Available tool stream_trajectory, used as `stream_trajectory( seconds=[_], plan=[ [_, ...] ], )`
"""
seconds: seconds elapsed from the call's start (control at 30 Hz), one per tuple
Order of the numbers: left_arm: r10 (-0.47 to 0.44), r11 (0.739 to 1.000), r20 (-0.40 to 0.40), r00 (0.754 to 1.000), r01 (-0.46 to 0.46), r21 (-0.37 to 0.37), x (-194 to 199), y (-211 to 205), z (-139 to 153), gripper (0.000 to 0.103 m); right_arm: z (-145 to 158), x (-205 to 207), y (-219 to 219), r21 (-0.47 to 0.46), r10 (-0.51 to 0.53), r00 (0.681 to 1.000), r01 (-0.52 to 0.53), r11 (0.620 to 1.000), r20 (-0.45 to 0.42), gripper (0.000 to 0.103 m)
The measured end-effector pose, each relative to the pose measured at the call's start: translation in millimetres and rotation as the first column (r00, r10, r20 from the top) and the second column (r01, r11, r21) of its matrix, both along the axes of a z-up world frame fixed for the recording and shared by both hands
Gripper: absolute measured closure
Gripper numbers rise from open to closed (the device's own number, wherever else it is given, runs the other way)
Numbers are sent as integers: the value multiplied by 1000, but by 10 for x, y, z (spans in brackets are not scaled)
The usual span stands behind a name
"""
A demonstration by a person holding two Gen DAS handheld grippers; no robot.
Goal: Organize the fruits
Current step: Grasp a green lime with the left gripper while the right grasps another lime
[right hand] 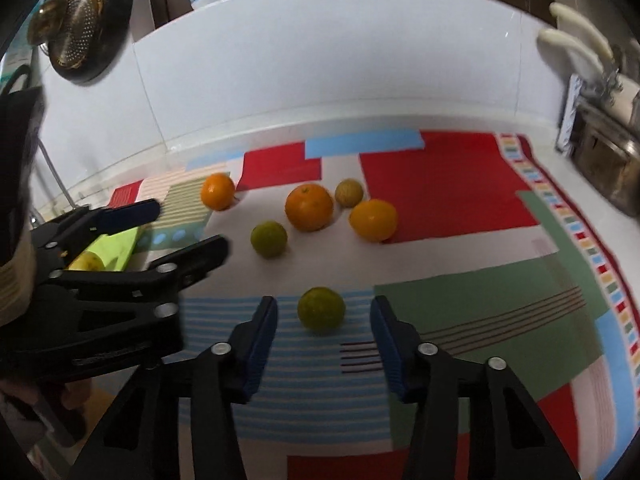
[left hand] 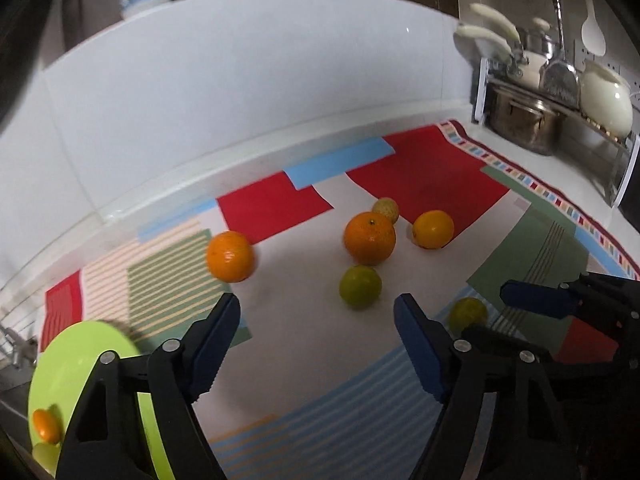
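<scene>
1. The right claw (right hand: pixel 323 344) stands spread, its blue pads either side of a small round green citrus fruit (right hand: pixel 321 309) that lies just ahead on the striped patchwork cloth (right hand: pixel 460 200) covering the desk; the pads do not touch it.
2. That fruit sits dead centre between the fingers, slightly beyond the tips, so I judge a short push forward and down is what a pinch needs. Being round, it has no long axis to align with.
3. The left claw (left hand: pixel 316 340) is also spread and empty, aimed at a second green citrus fruit (left hand: pixel 360 286) well ahead of it.
4. Both claws tilt downward toward the cloth.
5. A lime-green round plate (left hand: pixel 80 360), already holding a small orange fruit (left hand: pixel 46 424), lies left of the left claw.
</scene>
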State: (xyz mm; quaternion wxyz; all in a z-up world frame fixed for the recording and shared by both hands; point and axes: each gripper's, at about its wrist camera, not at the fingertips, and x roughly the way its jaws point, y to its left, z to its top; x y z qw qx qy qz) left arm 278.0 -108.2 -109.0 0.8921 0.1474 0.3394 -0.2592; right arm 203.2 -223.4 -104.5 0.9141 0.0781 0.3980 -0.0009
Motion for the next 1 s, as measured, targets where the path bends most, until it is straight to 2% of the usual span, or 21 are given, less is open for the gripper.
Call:
stream_trajectory(
  seconds=[0.17, 0.33, 0.5, 0.7, 1.0],
  plan=[
    [-40, 999, -50, 998, 40, 1, 136, -176, -130, 30, -123, 70, -5, 4, -1, 999, 2, 1000, -34, 61],
    [-53, 999, -88, 995, 53, 4, 213, -303, -193, 40, -199, 126, -42, 43, 2, 999, 0, 999, -53, 70],
    [-51, 999, -115, 992, 53, 13, 265, -356, -242, 58, -200, 148, -95, 38, -19, 999, 21, 999, -49, 73],
    [-55, 997, -126, 990, 61, 37, 278, -421, -278, 73, -130, 185, -272, 35, -65, 997, 66, 997, -35, 73],
    [-23, 1000, -125, 992, 25, 10, 159, -300, -135, 73, 0, 186, -311, 40, -59, 998, 58, 997, 4, 73]
  ],
)
